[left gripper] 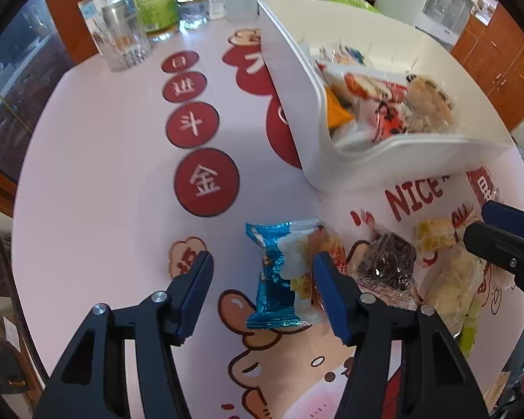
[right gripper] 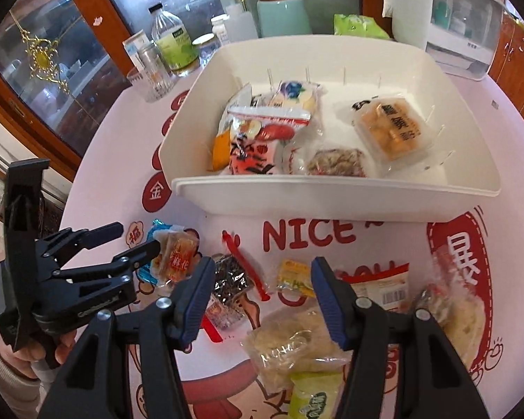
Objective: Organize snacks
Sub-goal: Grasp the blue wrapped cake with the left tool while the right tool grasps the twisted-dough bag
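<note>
- The work surface is a pink printed tablecloth [left gripper: 97,181], with a white bin [right gripper: 332,195] ahead of both tools.
- Your left gripper [left gripper: 262,289] stands wide open and empty; the blue snack packet [left gripper: 274,276] lies between its jaws.
- Your right gripper [right gripper: 263,300] is also open, holding nothing.
- Expect a light, crinkly, slippery wrapper; pinch across its middle.

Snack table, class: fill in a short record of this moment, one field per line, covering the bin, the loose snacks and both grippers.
Bin: white bin on the table, several wrapped snacks inside
Loose snacks: blue packet, dark packet, small yellow packet, pale noodle-like packet
Left gripper: open, around the blue packet
Right gripper: open, above the pale noodle-like packet
</note>
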